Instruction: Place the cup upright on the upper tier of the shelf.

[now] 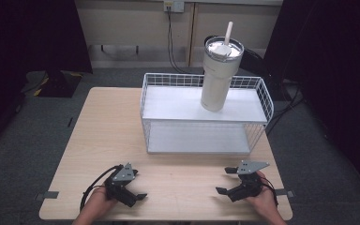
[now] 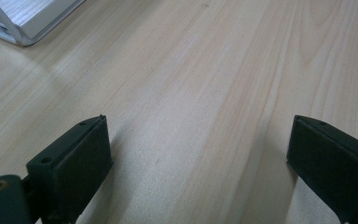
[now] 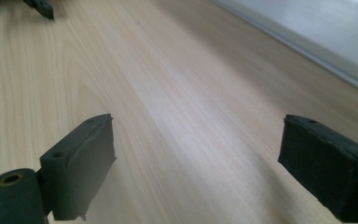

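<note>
A cream tumbler (image 1: 217,77) with a clear lid and a white straw stands upright on the top shelf of a white wire rack (image 1: 255,84), toward its right side. My left gripper (image 1: 138,184) rests near the table's front edge at the left, open and empty. My right gripper (image 1: 225,180) rests at the front right, also open and empty. In the left gripper view the left gripper (image 2: 198,140) has bare wood between its jaws, with the rack's corner (image 2: 28,18) ahead. In the right gripper view the right gripper (image 3: 198,144) has wood between its jaws and the rack's base (image 3: 335,32) alongside.
The wooden table (image 1: 108,131) has bare room left of the rack and between the grippers. The rack's lower shelf (image 1: 197,138) holds nothing. Beyond the table are a grey carpet, a wall socket with a cable (image 1: 170,33) and dark curtains.
</note>
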Demonstrator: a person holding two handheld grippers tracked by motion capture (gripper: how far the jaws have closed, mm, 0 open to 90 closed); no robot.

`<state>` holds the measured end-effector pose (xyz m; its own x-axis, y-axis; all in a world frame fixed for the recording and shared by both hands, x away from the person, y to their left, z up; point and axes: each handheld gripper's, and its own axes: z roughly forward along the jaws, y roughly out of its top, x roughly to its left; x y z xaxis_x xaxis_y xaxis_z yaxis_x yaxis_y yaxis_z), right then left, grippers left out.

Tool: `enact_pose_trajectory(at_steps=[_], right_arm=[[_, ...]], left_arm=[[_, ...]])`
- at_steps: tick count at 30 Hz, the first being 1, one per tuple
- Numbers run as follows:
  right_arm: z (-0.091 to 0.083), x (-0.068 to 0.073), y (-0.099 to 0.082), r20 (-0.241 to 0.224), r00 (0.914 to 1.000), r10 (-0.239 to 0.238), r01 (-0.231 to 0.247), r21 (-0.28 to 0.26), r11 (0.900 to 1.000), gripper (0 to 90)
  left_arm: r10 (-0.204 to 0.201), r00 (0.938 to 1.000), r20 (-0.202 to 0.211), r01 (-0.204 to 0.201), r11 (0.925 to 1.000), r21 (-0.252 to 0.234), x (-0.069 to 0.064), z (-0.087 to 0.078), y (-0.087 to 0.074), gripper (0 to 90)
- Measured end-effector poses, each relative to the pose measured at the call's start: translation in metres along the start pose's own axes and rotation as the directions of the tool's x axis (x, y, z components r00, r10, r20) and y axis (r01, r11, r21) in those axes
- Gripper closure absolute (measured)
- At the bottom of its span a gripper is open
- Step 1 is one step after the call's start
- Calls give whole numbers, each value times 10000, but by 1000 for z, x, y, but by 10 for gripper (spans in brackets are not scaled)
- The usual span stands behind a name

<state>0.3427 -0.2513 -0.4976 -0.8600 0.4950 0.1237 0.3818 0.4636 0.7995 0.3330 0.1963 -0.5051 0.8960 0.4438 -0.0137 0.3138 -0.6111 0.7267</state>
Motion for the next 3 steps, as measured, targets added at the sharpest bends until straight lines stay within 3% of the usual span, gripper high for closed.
enact_pose_trajectory(at_steps=[3], right_arm=[[1, 1, -2, 138, 9997, -183, 179, 285, 9994, 98]], left_arm=[[1, 10000, -2, -1, 10000, 1, 0, 0, 0, 56]])
